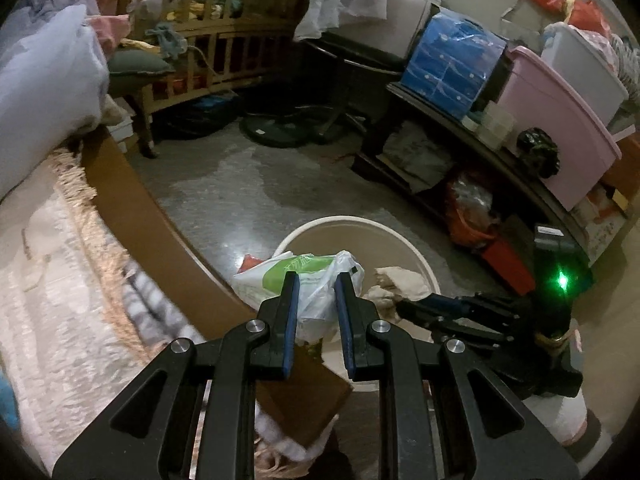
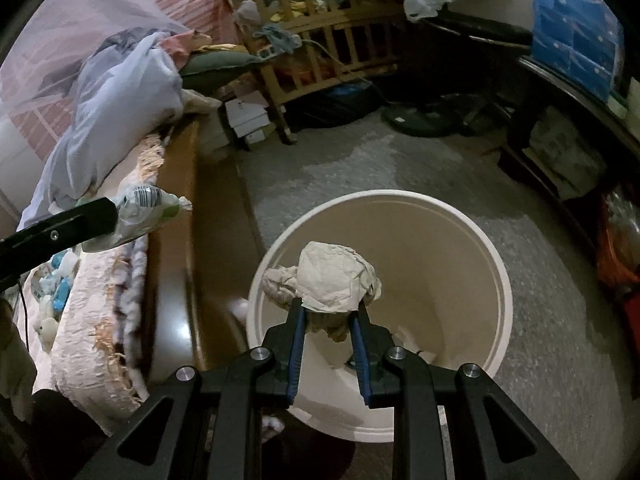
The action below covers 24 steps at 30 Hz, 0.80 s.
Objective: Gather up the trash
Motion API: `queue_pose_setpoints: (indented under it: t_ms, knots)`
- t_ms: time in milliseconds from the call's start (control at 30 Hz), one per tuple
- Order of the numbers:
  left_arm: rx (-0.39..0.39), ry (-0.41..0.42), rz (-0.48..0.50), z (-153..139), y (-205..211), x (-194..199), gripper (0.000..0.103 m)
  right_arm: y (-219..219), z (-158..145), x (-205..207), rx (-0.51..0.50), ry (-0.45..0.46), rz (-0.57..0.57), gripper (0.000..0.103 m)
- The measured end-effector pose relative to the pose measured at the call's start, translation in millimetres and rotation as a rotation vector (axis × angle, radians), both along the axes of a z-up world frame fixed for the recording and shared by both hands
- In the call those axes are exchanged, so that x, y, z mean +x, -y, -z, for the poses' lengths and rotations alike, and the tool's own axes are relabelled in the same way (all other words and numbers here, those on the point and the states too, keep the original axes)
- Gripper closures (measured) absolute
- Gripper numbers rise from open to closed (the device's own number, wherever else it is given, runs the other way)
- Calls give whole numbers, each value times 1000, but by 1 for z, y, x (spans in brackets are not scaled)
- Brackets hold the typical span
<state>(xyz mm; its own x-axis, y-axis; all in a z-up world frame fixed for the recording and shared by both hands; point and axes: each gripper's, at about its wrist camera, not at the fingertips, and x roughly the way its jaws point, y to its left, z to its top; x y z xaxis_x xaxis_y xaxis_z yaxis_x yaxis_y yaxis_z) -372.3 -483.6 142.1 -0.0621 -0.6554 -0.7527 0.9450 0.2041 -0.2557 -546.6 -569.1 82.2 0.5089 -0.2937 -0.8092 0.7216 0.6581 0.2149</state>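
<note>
My left gripper is shut on a crumpled white and green plastic bag, held above the bed edge beside the cream bin. It also shows in the right wrist view, at the left over the bed. My right gripper is shut on a crumpled wad of beige paper, held over the open mouth of the cream bin. The right gripper and its paper show in the left wrist view over the bin. Some white scraps lie at the bin's bottom.
A bed with a fringed pink blanket and brown wooden frame runs along the left. A wooden crib stands at the back. A low shelf with a pink tub and blue box lines the right. Grey floor lies between.
</note>
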Motion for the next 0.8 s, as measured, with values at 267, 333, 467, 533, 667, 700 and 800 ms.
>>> queue_pose_setpoints:
  t_ms: [267,333,467,533,667,700,800]
  knots:
    - [-35,-92,-11,0,2,6,57,5,2,-6,-11,-43,44,52]
    - [-27,-93,-23,1,0,11,57,5,1,-8,-17,-49,49,52]
    - [-11,-87,-52,1,-9,20,57,4,2,-7,-11,-53,49,52]
    - [-1,-74,-69,1,-17,25,57,2,4,-5,-3,-51,45,52]
    - [15,-16,-108,1,-37,34,57,-5,6,3,8,-45,21,51]
    - [20,-3,-120,1,-41,37,57,-7,6,6,7,-45,13,51]
    - [32,16,-163,1,-59,49,57,-17,3,16,-1,-46,-13,51]
